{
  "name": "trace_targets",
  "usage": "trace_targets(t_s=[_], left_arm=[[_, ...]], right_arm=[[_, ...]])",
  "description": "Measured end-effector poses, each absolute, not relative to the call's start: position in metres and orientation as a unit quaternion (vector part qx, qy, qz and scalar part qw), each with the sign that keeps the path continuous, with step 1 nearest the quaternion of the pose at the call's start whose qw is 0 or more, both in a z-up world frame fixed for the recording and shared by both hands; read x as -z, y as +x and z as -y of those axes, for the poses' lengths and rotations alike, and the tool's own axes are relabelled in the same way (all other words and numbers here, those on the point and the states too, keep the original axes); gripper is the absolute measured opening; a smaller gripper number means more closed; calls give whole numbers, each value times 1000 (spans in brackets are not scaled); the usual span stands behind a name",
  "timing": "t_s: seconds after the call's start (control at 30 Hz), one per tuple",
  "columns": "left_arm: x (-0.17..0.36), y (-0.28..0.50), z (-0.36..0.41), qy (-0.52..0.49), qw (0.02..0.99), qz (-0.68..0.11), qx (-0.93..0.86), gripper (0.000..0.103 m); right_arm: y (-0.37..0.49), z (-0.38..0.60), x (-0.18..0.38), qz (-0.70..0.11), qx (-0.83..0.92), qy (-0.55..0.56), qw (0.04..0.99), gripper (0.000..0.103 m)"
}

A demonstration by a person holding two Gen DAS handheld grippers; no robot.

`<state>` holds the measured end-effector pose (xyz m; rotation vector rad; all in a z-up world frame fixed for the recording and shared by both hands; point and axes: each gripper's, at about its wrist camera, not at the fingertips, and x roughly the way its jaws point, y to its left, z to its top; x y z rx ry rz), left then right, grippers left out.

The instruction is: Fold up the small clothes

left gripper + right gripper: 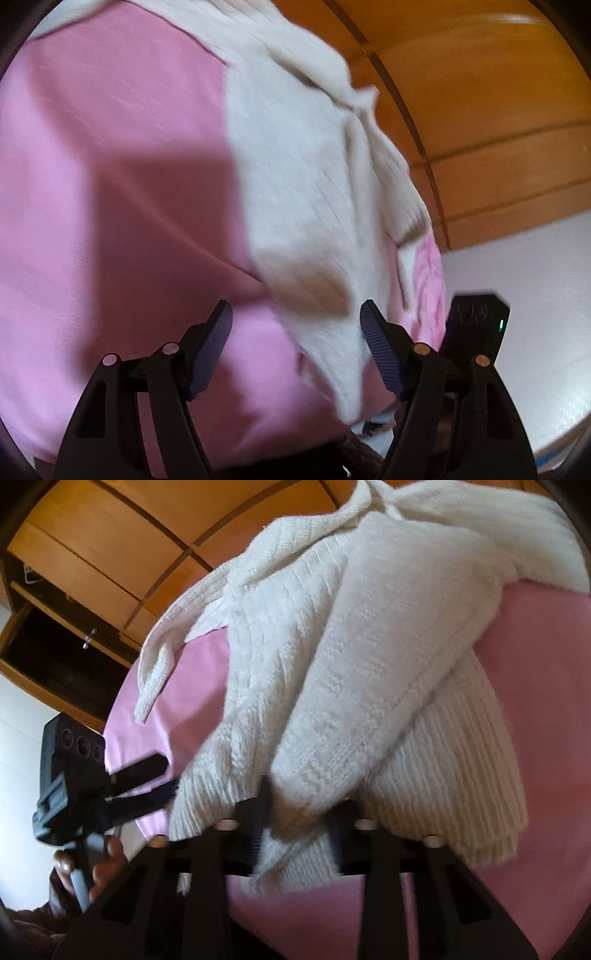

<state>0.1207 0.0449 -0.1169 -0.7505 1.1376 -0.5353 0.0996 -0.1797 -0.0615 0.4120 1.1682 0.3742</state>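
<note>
A white knitted sweater (pixel 295 184) lies rumpled on a pink sheet (pixel 110 147). In the left wrist view my left gripper (pixel 295 350) stands open, and a lower edge of the sweater hangs loose between its purple pads (pixel 380 350) without being pressed. The right wrist view shows the sweater (pixel 369 664) with one sleeve folded across its ribbed body. My right gripper (pixel 301 816) is shut on a fold of that knit at its near edge. The left gripper (pixel 159 779) also appears at the left of this view, open at the sweater's side edge, held by a hand (pixel 107 867).
The pink sheet (pixel 535 664) covers the whole work surface. Wooden wardrobe doors (pixel 480 110) stand behind it, with an open dark drawer (pixel 55 657) at the left. A white surface (pixel 535 295) lies beyond the sheet's edge.
</note>
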Motion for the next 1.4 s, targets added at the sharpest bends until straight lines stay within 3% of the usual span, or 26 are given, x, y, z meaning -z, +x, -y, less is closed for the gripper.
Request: trace_targets(t_s=[0.07, 0.13, 0.47, 0.6, 0.7, 0.9, 1.03, 1.1, 1.13, 1.17, 1.4], left_arm=[[114, 118, -26, -314, 747, -522, 265, 25], [102, 119, -17, -289, 761, -512, 273, 7], [-6, 108, -95, -257, 838, -402, 265, 4], [-30, 92, -136, -242, 858, -393, 225, 4], [-19, 84, -165, -238, 858, -416, 186, 4], [61, 70, -167, -221, 820, -512, 126, 4], [93, 68, -158, -222, 804, -542, 98, 9], [88, 61, -167, -228, 819, -520, 81, 33], [81, 56, -175, -237, 824, -510, 73, 59], [74, 53, -185, -248, 831, -495, 58, 65], [60, 70, -263, -243, 861, -436, -97, 64]], right_arm=[[96, 177, 49, -530, -166, 167, 815, 7], [95, 186, 32, -514, -161, 154, 829, 6], [48, 290, -108, -354, -109, 168, 914, 5], [22, 318, -119, -348, -100, 189, 913, 5], [8, 330, -90, -390, -81, 199, 895, 5], [-10, 318, 17, -542, -56, 168, 821, 5], [-11, 316, 47, -577, -41, 155, 801, 5], [-8, 316, 41, -571, -45, 151, 805, 19], [-8, 317, 36, -568, -38, 139, 810, 41], [-5, 321, 30, -560, -29, 132, 817, 53], [26, 287, 2, -503, -41, 112, 856, 54]])
